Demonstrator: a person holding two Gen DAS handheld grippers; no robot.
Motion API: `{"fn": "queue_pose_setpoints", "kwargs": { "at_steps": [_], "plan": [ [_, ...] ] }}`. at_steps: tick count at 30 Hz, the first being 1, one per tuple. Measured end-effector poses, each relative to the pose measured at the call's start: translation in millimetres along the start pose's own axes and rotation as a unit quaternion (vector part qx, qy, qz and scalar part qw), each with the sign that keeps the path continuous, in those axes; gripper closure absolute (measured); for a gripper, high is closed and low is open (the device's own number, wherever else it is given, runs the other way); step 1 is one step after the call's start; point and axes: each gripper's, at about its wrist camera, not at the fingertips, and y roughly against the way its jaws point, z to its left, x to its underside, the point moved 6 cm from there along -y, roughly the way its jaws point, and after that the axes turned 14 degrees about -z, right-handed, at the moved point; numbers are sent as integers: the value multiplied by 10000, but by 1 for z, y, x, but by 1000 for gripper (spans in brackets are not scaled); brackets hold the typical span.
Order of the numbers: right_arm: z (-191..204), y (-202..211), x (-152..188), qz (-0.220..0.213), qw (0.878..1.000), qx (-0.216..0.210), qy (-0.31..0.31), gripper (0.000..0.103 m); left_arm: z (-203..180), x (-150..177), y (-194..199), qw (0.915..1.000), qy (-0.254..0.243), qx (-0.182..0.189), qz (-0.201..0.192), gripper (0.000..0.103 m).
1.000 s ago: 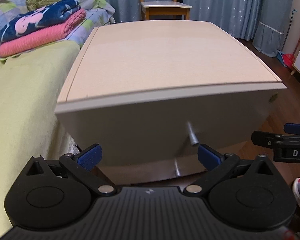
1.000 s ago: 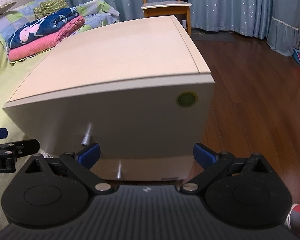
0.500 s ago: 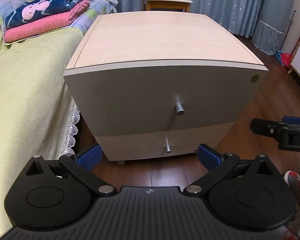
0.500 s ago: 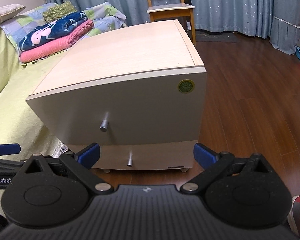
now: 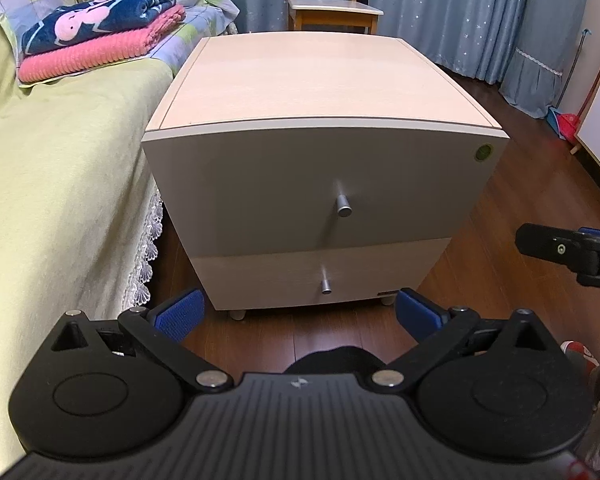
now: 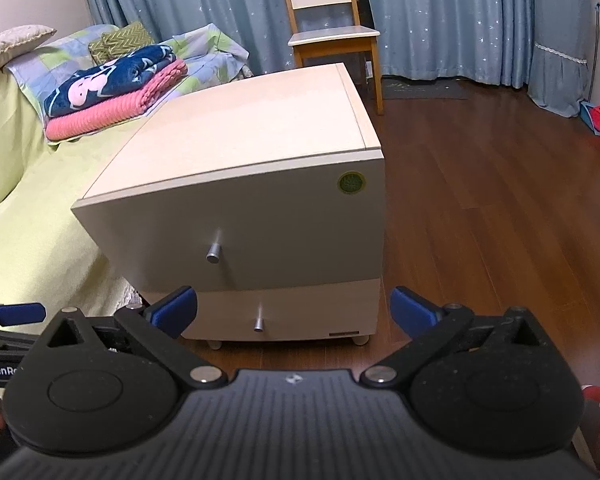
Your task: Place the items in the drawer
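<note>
A pale wooden nightstand (image 5: 316, 80) (image 6: 252, 120) stands on the floor beside a bed. Its two drawers are both closed: the upper drawer (image 5: 300, 184) (image 6: 292, 224) with a metal knob (image 5: 344, 205) (image 6: 214, 254), the lower drawer (image 5: 300, 276) (image 6: 300, 316) with a smaller knob (image 5: 326, 285) (image 6: 258, 322). My left gripper (image 5: 299, 314) is open and empty, held back from the cabinet front. My right gripper (image 6: 293, 310) is open and empty too, off to the cabinet's right front. Nothing lies on the nightstand top.
A bed with a green cover (image 5: 52, 184) runs along the left, with folded pink and navy blankets (image 5: 96, 36) (image 6: 112, 92) on it. A wooden chair (image 5: 332, 8) (image 6: 332, 36) stands behind the nightstand before blue curtains. Wooden floor (image 6: 500, 200) spreads to the right.
Both grippers have drawn back and up from the nightstand, so its whole front with both drawers shows now. Both stay open and empty.
</note>
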Motion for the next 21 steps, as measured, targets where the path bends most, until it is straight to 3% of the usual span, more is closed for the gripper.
{"fn": "queue_pose_setpoints", "kwargs": {
  "at_steps": [21],
  "plan": [
    [-1,9,13,140,9999,49,73,1,-2,9,10,10000,32,-78,-16,1]
  ]
}}
